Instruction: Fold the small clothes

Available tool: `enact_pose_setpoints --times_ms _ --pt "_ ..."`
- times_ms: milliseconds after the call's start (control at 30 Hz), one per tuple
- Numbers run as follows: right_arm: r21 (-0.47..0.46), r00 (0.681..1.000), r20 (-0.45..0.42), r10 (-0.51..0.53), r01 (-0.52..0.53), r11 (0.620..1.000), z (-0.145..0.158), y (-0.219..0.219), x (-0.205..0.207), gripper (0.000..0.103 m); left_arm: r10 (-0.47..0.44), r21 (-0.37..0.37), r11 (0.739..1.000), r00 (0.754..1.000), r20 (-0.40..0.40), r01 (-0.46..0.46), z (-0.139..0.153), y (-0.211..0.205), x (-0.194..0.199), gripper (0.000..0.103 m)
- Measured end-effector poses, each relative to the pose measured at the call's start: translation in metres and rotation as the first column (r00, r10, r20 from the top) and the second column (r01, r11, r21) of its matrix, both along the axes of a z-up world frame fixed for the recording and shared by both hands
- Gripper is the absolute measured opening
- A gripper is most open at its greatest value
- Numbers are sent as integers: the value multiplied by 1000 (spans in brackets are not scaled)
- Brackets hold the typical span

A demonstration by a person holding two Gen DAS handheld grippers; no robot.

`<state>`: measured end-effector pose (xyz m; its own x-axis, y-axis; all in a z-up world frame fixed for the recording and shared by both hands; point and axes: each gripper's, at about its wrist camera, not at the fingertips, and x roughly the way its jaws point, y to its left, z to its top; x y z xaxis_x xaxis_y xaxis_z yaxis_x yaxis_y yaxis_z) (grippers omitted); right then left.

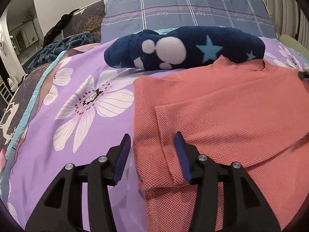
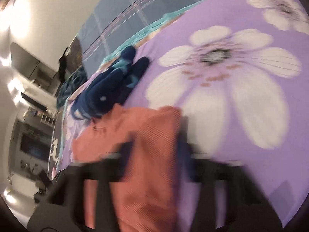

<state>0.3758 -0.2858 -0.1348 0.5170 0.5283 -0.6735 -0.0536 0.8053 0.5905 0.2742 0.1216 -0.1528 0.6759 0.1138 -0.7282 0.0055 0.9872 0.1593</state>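
In the left wrist view, the left hand-held gripper (image 1: 152, 154) stands apart at lower centre, straddling the folded edge of the salmon shirt (image 1: 231, 106) on the floral bed (image 1: 81, 96) without pressing it. In the blurred right wrist view, the right hand-held gripper (image 2: 154, 150) appears clamped on the shirt's cloth at lower centre, so a sleeve or side fold seems in hand; next, that cloth needs laying flat across the shirt.

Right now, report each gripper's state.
Left gripper: open, straddling the folded sleeve of the coral knit shirt, not gripping.
Right gripper: shut on the coral knit shirt.
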Motion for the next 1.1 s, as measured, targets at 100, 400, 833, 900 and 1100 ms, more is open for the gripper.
enact_pose_setpoints --times_ms 100,400,833,900,1100 --pt "-168 981 193 29 4 986 32 30 -13 6 5 -10 1000 1000 0 -5 -1 2 0 53" --pt "-256 990 125 -61 92 962 18 7 -40 56 40 -117 992 999 2 -40 7 22 -5 65" --pt "-123 979 150 140 -122 985 0 -46 -330 32 -158 -384 917 983 -92 111 4 52 -204 73" --pt "-112 983 109 145 -133 985 -8 -42 -351 32 -188 -391 910 979 -84 141 2 48 -232 78" --pt "18 991 9 135 -135 991 -27 -46 -393 34 -260 -474 859 963 -75 195 -4 37 -293 79"
